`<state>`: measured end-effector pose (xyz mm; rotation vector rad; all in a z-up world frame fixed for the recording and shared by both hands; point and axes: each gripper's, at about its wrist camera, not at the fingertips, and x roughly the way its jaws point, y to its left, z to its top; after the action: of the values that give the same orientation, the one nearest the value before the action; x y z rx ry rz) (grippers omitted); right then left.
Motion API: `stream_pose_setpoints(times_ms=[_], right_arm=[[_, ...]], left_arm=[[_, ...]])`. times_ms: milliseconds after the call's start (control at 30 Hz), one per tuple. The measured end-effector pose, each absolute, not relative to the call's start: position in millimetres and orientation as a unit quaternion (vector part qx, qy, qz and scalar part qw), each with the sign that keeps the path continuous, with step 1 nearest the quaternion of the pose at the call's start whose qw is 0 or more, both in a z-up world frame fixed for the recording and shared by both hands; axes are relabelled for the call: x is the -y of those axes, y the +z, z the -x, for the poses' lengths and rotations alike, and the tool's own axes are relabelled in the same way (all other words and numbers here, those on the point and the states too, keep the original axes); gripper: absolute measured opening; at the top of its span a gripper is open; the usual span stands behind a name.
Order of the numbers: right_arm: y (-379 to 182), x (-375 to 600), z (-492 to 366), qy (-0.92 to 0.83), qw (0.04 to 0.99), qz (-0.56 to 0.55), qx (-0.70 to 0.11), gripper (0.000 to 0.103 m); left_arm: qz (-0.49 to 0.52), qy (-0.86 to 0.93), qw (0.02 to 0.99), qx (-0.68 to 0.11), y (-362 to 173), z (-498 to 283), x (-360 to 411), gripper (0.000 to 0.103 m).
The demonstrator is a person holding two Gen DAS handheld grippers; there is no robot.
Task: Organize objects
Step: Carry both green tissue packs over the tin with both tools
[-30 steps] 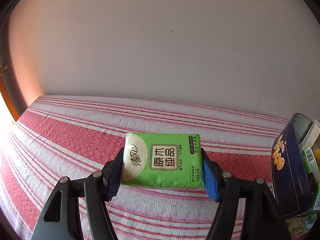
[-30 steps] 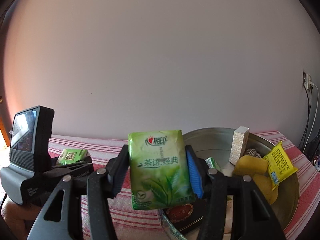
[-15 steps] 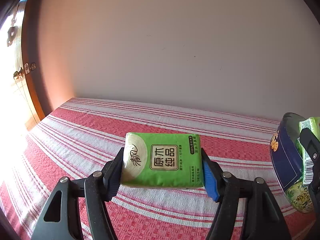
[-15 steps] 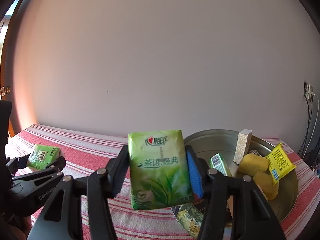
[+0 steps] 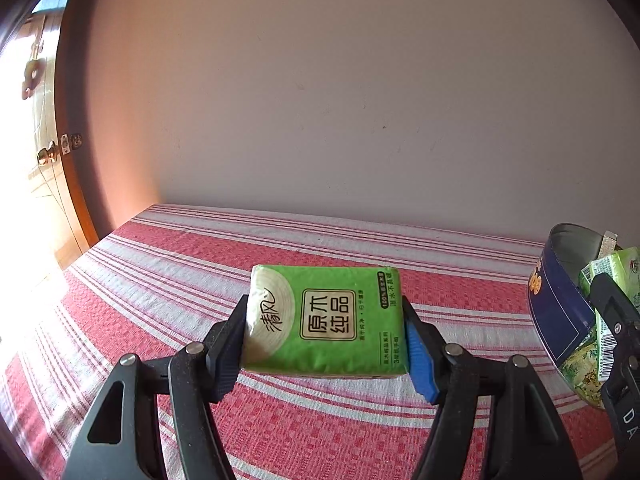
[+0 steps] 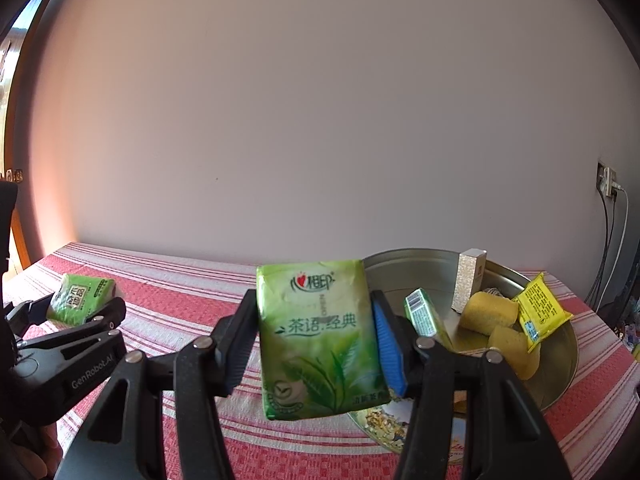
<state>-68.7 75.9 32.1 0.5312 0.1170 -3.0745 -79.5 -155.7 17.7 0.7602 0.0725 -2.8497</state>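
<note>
The round tin (image 6: 560, 380) sits on the striped cloth (image 6: 180, 292) at the right gripper's (image 6: 316, 340) four o'clock, nearer it; its jaws clamp an upright tea-green tissue pack (image 6: 320, 336). The left gripper (image 5: 324, 328) pinches a flat green pack (image 5: 326, 320), tin at three o'clock.

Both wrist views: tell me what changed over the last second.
The left gripper carried its bright green pack leftward, away from the tin; in its own view the tin slid right and a door came into sight. In the right view the tin sits slightly further right. Nothing was released or picked up: the right gripper still clamps the tea-leaf pack, and the tin's contents look unchanged.
</note>
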Motion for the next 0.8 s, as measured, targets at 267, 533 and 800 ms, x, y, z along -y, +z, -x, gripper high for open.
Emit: stream_pose_setpoints(times_ms=[267, 533, 800], right_arm=[[30.5, -76.2, 54.1, -0.984, 0.016, -0.172, -0.04, 0.055], [32.7, -81.1, 45.8, -0.983, 0.018, -0.178, -0.031, 0.055], [34.4, -89.0, 37.9, -0.984, 0.02, -0.175, -0.032, 0.055]], left_arm=[[-0.252, -0.962, 0.101, -0.026, 20.2, 63.3, 146.5, 0.07], [-0.253, -0.962, 0.104, -0.027, 26.7, 41.9, 120.4, 0.07], [-0.252, -0.962, 0.1, -0.021, 25.5, 34.7, 114.4, 0.07]])
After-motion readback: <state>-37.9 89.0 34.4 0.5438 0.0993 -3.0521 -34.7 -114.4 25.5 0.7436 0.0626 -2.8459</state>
